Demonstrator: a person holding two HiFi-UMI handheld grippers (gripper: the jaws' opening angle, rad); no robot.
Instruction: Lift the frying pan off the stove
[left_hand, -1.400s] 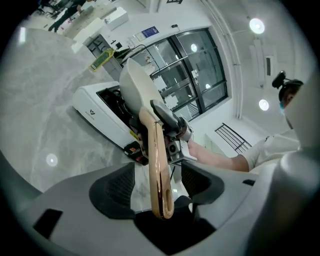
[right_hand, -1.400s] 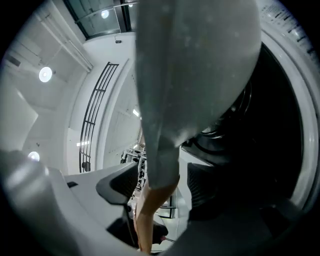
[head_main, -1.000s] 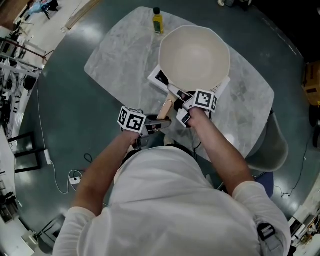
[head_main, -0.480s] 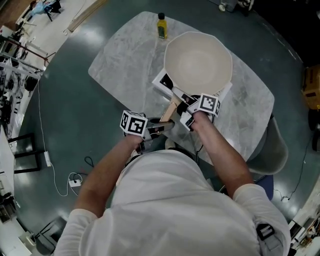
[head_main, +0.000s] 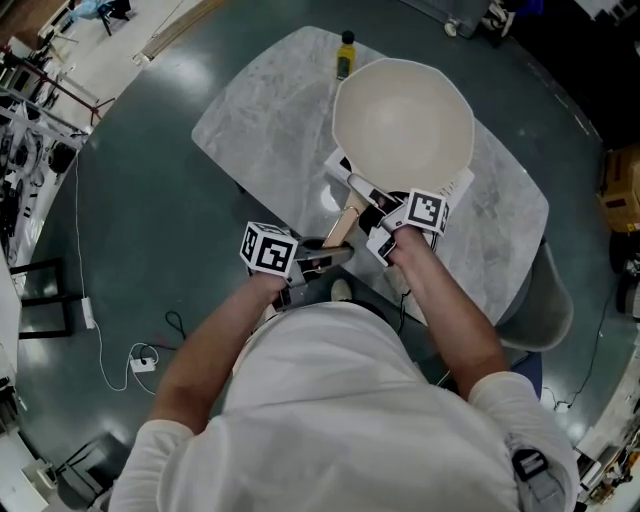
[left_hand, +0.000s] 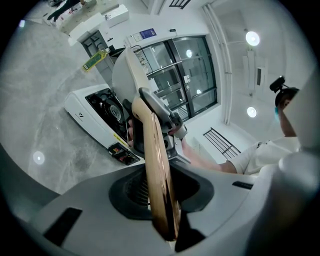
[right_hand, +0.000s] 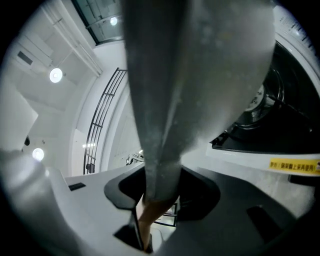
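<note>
Head view: bright, even light from overhead, shadows soft and short. Pale bowl of pan (head_main: 403, 120) nearly washed out. Dull sheen on dark floor (head_main: 140, 210). Straight lines bow toward frame edges.

Both my tongs views: heavy fisheye, black corners.

Left view: ceiling lamps (left_hand: 252, 38) flare to white discs, one mirrored as bright spot on marble surface (left_hand: 50, 125). Wooden pan handle (left_hand: 160, 190) soft close to lens.

Right view: pan handle fills centre, blurred grey. Ceiling lamp (right_hand: 56, 75) blown out, haloed.
</note>
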